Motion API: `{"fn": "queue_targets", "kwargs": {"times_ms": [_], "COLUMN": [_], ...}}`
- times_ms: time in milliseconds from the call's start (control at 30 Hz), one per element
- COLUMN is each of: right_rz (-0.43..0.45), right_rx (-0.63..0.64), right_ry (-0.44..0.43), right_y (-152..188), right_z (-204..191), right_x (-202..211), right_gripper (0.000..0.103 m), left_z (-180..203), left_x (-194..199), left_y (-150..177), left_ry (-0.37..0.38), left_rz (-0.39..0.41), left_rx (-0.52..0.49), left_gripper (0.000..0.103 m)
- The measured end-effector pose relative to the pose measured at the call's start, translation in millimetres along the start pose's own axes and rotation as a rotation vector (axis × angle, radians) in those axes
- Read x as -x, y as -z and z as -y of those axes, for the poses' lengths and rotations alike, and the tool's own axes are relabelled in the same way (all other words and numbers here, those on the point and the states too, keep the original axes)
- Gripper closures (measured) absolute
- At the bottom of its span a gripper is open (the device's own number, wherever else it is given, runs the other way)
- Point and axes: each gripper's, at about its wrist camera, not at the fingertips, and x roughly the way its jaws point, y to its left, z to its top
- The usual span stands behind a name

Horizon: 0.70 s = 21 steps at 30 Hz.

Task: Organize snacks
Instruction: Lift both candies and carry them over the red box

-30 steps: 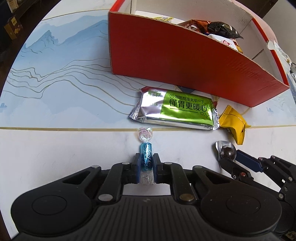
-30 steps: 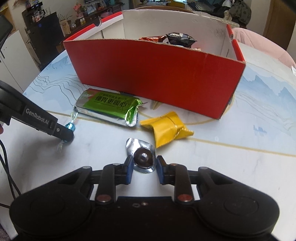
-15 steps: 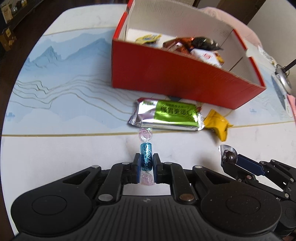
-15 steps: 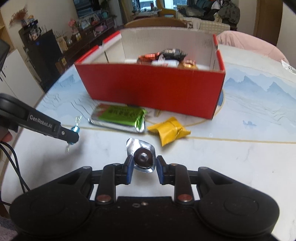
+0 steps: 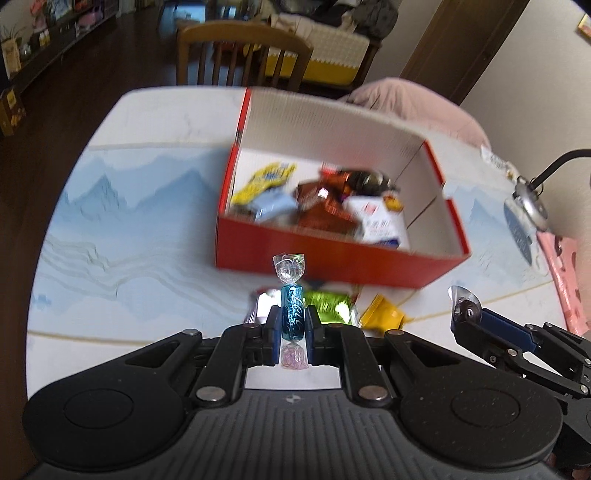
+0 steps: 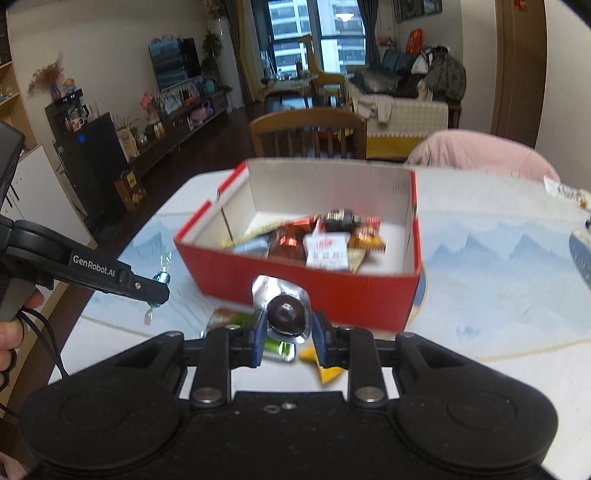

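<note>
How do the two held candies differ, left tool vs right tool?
The blue twist-wrapped candy in the left tool is narrow and cylindrical, with clear twisted ends sticking out ahead of and behind the pads. The dark round candy in the right tool is ball-shaped and sits in a flat silver foil wrapper that flares around it. The pads stand closer together on the blue one. Both are clamped, off the table and short of the red box.

left tongs (image 5: 291, 325) clamped, right tongs (image 6: 286, 328) clamped

Dark floor, wooden chair (image 6: 308, 133), TV (image 6: 175, 62) and bright window (image 6: 314, 33) behind.
</note>
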Motion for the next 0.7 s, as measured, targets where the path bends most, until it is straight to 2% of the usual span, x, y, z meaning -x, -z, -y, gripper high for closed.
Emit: {"fn": "queue_targets", "kwargs": {"times_ms": [400,700], "right_rz": [0.058,0.069], "right_rx": [-0.011,-0.007], "right_ry": [0.047,0.064], "right_y": [-50,-85], "right_z": [12,20], "right_x": [-7,-28], "right_gripper": [0.077,0.077], "left_z": [22,32], "left_x": [20,10], "left_y": [-47,-81], "left_ry": [-0.019,-0.028], "left_rz": [0.102,0.114], "left_rx": [-0.079,-0.099], "left_gripper": [0.09,0.09]}}
